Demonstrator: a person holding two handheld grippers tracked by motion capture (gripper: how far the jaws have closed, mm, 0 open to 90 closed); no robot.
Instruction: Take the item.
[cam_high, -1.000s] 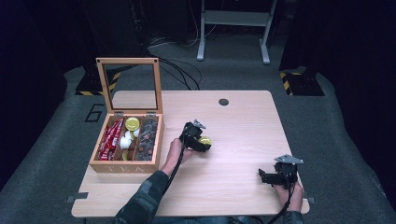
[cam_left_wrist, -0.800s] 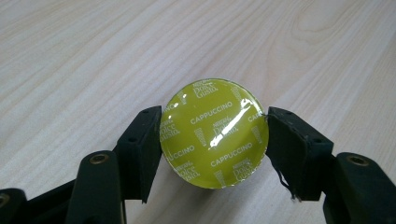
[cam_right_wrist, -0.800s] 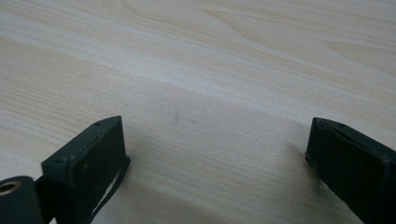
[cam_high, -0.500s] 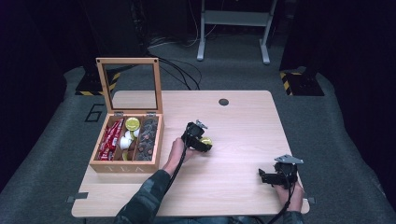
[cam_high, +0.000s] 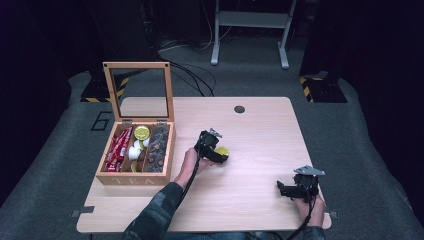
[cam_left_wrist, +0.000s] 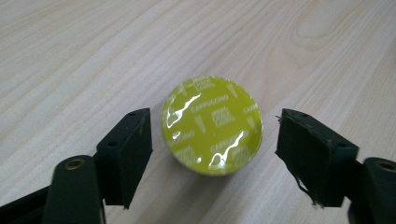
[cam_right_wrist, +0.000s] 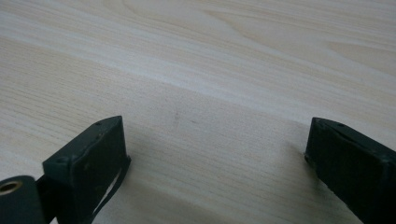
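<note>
Leftmost, a wooden tea box (cam_high: 135, 177) is standing on the bench (cam_high: 260, 135) with its glass-paned lid (cam_high: 141, 90) raised upright; its compartments are holding red sachets (cam_high: 117, 148), yellow and white capsules (cam_high: 138, 142) and dark capsules (cam_high: 157, 150). Just right of the box, the left tool (cam_high: 218, 152) is resting low over the bench near its middle, gripped by the person's left hand (cam_high: 189, 165). Its jaws have just been opening, and in the left gripper view they are now standing apart on either side of a yellow-green capsule (cam_left_wrist: 212, 124), with a visible gap between each pad and the capsule's rim. The capsule (cam_high: 222, 151) is sitting foil-side up on the bench, released and not clamped. Farther right, near the front right corner, the right tool (cam_high: 286, 190) is lying close to the bench in the person's right hand (cam_high: 306, 202). Its jaws are standing wide apart with nothing but bare wood grain between them
</note>
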